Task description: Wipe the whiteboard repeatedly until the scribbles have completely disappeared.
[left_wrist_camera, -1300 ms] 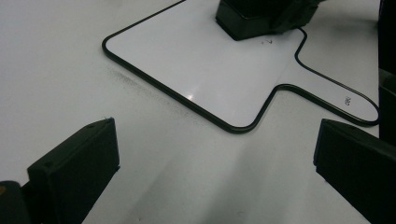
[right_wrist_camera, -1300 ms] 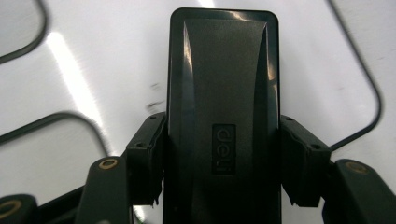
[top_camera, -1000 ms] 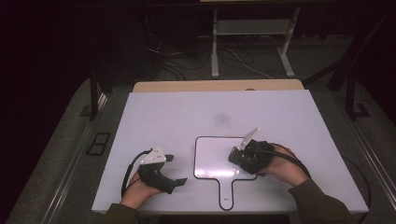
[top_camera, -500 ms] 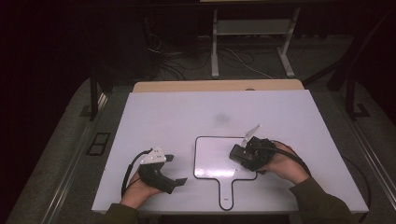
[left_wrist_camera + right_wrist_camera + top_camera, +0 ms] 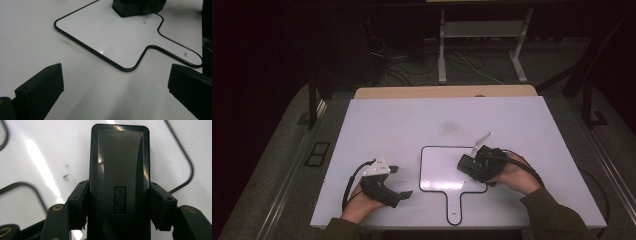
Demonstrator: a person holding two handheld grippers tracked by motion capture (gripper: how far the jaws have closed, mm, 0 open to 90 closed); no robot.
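A small paddle-shaped whiteboard (image 5: 437,172) with a black rim lies flat on the white table (image 5: 412,125), its handle toward the front edge. My right gripper (image 5: 473,166) is shut on a black block eraser (image 5: 467,164), which rests on the board's right part. In the right gripper view the eraser (image 5: 119,165) sits squeezed between both jaws of the gripper (image 5: 119,206), beside small dark marks (image 5: 66,177). My left gripper (image 5: 399,182) lies on the table left of the board, open and empty. Its view has the jaws of the gripper (image 5: 116,80) wide apart, with the whiteboard (image 5: 112,37) and eraser (image 5: 137,6) beyond.
A wooden strip (image 5: 442,92) borders the table's far edge. Beyond it stand a white metal frame (image 5: 482,45) and loose cables (image 5: 397,65) on the dark floor. Cables trail from both grippers across the tabletop.
The right gripper with the eraser has shifted only slightly over the board. The left gripper has stayed where it was.
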